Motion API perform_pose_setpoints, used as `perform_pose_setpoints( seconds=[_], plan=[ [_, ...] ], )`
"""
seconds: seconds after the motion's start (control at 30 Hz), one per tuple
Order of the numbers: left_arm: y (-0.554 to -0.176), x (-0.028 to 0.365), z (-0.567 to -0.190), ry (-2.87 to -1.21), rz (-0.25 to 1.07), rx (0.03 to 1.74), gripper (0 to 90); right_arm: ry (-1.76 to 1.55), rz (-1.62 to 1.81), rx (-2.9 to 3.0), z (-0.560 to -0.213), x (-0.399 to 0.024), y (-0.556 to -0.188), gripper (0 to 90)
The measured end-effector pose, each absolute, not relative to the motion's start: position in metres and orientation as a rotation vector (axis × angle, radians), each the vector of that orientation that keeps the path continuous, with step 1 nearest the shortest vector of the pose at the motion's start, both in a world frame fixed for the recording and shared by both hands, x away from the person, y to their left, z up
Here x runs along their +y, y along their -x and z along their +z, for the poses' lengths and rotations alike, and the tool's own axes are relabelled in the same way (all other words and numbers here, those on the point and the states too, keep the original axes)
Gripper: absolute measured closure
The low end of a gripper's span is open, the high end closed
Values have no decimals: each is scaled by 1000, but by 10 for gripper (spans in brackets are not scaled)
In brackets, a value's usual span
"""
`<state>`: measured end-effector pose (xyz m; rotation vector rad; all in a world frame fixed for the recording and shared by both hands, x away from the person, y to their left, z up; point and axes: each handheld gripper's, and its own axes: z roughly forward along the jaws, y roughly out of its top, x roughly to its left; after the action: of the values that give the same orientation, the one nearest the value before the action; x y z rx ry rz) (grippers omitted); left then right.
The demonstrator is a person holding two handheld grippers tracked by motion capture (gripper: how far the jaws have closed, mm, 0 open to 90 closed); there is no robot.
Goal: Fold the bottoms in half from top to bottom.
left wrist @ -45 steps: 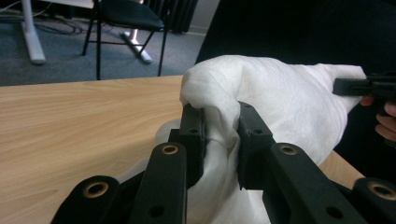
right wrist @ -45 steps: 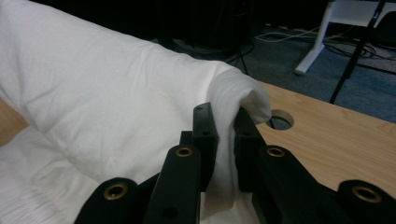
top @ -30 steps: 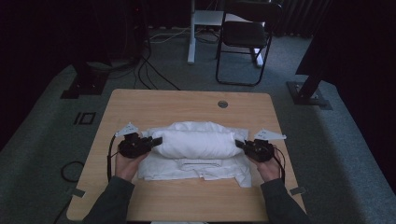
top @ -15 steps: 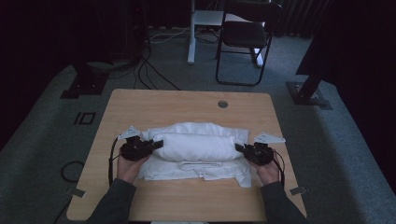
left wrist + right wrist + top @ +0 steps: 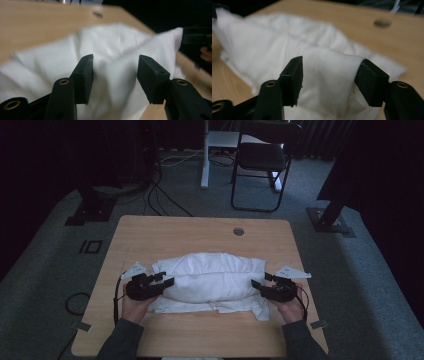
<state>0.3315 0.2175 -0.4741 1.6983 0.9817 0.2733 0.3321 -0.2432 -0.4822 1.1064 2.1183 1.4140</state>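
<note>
High view: a white cloth bundle [image 5: 210, 280] lies folded across the table [image 5: 200, 232], nearer its front edge. The left gripper [image 5: 162, 281] and right gripper [image 5: 259, 281] sit at the bundle's two ends; both have just been opening, jaws parted, cloth between them unpinched.

The white bundle [image 5: 210, 280] is soft woven cloth, matt and creased, puffed up in rumpled folds with a thinner, flatter layer at its near edge. The tabletop [image 5: 200, 235] is pale wood-look laminate, smooth with a faint satin sheen and fine straight grain, and a round grey plastic cap [image 5: 238, 231] sits in it. The left gripper [image 5: 115, 75] and the right gripper [image 5: 332, 80] look like matt black plastic, slightly grainy, with small brass-coloured metal inserts. The floor [image 5: 350, 285] is grey, rough-napped carpet.
</note>
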Motion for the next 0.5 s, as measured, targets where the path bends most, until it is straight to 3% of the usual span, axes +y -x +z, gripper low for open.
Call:
perform_pose_setpoints(
  seconds=[0.27,0.5],
  plan=[
    [-351,178,-447,-1775,334,986,547,-1091,1377,1991,-446,-207,-348,403],
    [-328,139,-496,-1978,258,966,573,-1089,1240,2184,-490,-178,-346,420]
  ],
)
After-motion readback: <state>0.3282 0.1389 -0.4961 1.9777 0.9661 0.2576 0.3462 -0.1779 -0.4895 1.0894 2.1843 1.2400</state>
